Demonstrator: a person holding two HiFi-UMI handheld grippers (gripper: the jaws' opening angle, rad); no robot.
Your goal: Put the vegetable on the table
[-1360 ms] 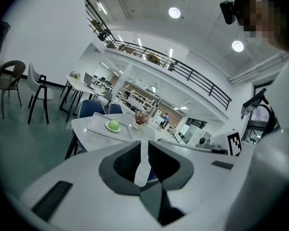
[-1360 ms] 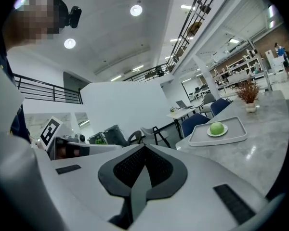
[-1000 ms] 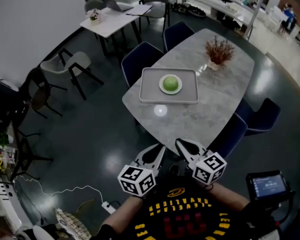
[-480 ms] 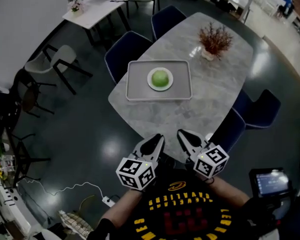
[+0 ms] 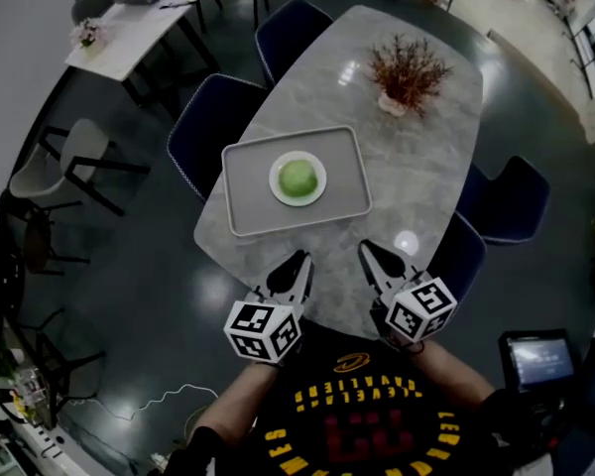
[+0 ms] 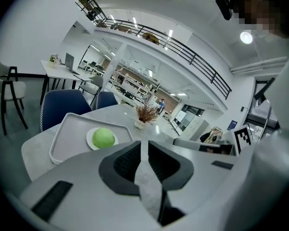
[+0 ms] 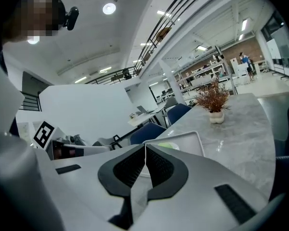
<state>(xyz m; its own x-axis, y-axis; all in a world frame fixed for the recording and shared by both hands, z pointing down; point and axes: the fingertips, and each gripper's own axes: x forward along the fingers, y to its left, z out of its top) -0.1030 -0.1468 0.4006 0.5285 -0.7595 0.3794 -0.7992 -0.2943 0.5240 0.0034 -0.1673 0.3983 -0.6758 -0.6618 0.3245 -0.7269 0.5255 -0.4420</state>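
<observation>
A round green vegetable (image 5: pixel 297 178) lies on a small white plate (image 5: pixel 314 190) inside a grey tray (image 5: pixel 246 172) on the marble table (image 5: pixel 426 157). In the left gripper view the vegetable (image 6: pixel 103 137) shows ahead and left of the jaws. The right gripper view shows only a sliver of it (image 7: pixel 168 147) beyond the jaw tips. My left gripper (image 5: pixel 299 259) and right gripper (image 5: pixel 365 250) hover side by side over the table's near edge, short of the tray. Both are shut and hold nothing, as the left gripper (image 6: pixel 141 143) and right gripper (image 7: pixel 145 146) show in their own views.
A potted dried plant (image 5: pixel 407 72) stands at the table's far end. Dark blue chairs (image 5: pixel 213 117) line the table's left side and others (image 5: pixel 506 201) its right. A white desk (image 5: pixel 144 13) with a laptop is far left, with a pale chair (image 5: pixel 74 162) nearby.
The table and tray have come nearer and lower in the head view. Both grippers now reach over the table's near edge. Their jaws stay as they were.
</observation>
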